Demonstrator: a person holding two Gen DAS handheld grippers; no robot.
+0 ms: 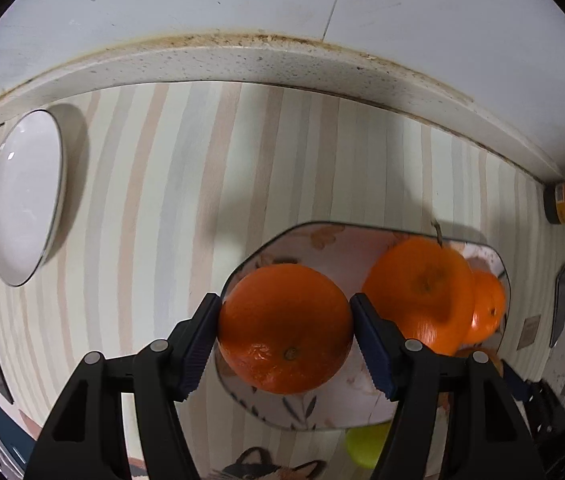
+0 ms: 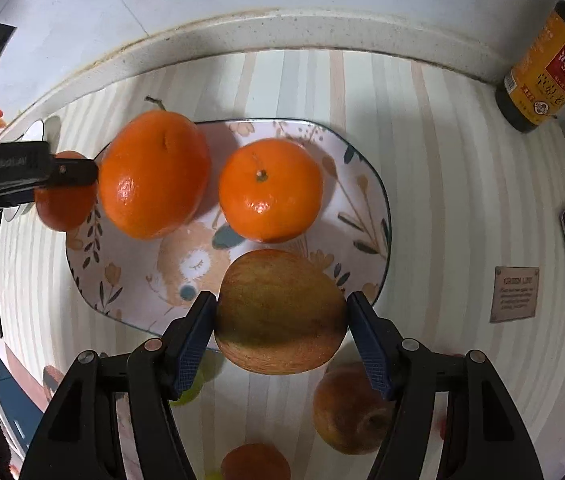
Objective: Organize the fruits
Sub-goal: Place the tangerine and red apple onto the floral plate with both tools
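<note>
Left claw point(image 1: 284, 330): clamped on an orange point(image 1: 285, 328), above the near-left rim of the floral plate point(image 2: 362, 184). Right claw point(image 2: 281, 318): clamped on an apple point(image 2: 280, 312), over the plate's near edge. On plate: large orange point(image 2: 153, 174), small orange point(image 2: 269, 190). White dish point(image 1: 22, 200): table, well left of plate.
</note>
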